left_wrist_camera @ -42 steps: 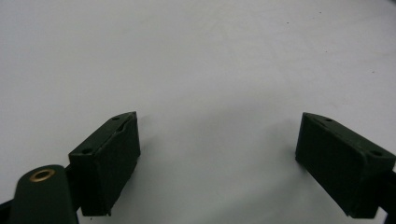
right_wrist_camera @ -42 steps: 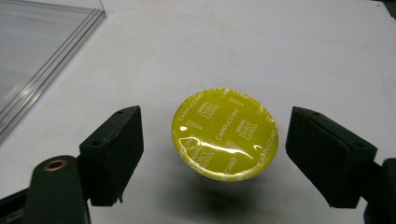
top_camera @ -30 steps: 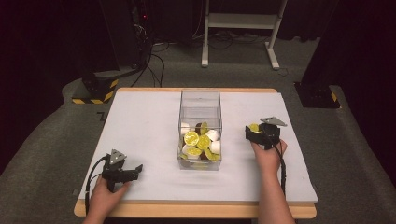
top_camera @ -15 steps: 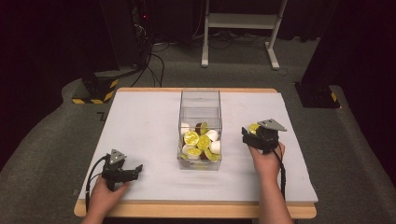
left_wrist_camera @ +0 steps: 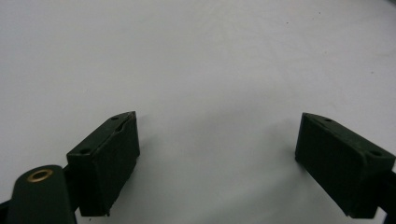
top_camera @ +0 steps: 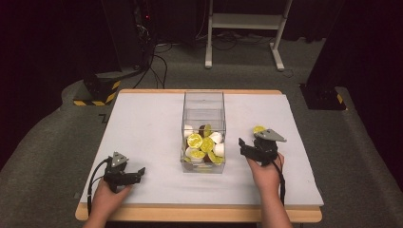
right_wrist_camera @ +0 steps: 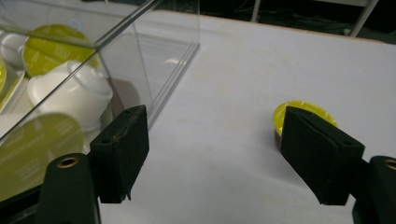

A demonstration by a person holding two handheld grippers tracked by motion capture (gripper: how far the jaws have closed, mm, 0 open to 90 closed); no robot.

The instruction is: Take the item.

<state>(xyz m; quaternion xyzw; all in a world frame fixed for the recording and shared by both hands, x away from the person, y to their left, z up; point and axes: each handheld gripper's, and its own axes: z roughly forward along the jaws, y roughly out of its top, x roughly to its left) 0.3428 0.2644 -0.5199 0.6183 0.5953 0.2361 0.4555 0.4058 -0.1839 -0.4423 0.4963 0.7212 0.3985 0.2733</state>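
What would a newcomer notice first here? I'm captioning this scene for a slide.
The clear box at the table's middle, piled with yellow-lidded and white capsules. One lone yellow-lidded capsule lies on the white table right of the box, beside the right gripper, whose open jaws hold nothing.

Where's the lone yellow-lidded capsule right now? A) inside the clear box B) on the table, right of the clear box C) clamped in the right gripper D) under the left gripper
B: the capsule sits on the white table beyond the right gripper, whose open jaws have just been closing with nothing between them; the clear box stands apart from it.
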